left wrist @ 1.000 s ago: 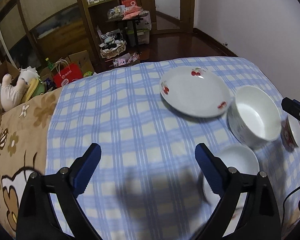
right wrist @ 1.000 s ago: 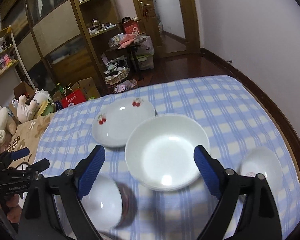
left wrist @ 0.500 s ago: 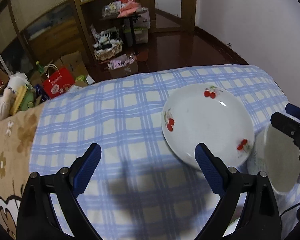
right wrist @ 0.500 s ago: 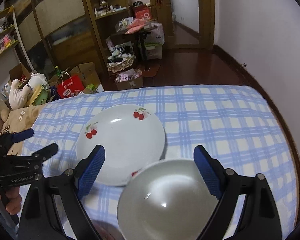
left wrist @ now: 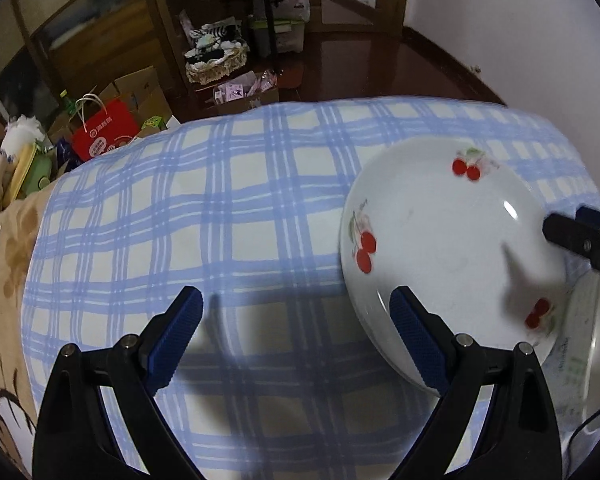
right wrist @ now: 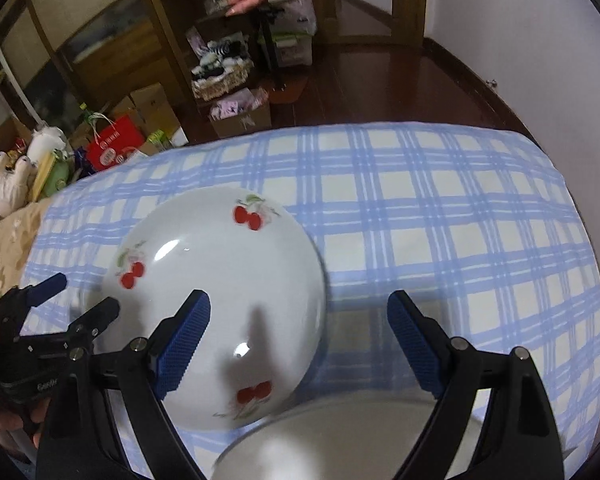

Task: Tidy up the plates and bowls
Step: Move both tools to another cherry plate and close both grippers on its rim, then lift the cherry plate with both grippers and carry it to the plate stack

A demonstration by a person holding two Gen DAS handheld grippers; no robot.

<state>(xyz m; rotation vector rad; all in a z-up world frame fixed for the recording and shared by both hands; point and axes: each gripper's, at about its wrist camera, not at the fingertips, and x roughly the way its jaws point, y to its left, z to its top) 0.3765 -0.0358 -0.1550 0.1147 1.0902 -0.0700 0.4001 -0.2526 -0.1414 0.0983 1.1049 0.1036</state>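
Right wrist view: the right tool [right wrist: 298, 344] has its blue pads spread wide and closing a little, with nothing clamped; its left pad hangs over the cherry plate [right wrist: 216, 300] and its right pad over the checked cloth [right wrist: 440, 216] past the plate's right rim. A white bowl [right wrist: 340, 436] sits at the lower centre of the frame, just beside the plate's near edge. In the left wrist view, the left tool [left wrist: 296, 340] also stands apart and empty, its right pad at the plate's [left wrist: 448, 248] lower left rim, its left pad over bare cloth. The right tool's tip enters at the right edge of that frame.

The step in hand looks like taking the plate by its rim. To do it well, one pad should slide under the rim and one above, since the soft cloth gives underfoot. Both tools crowd the same plate, so one should hold off, and the bowl's closeness risks a knock.
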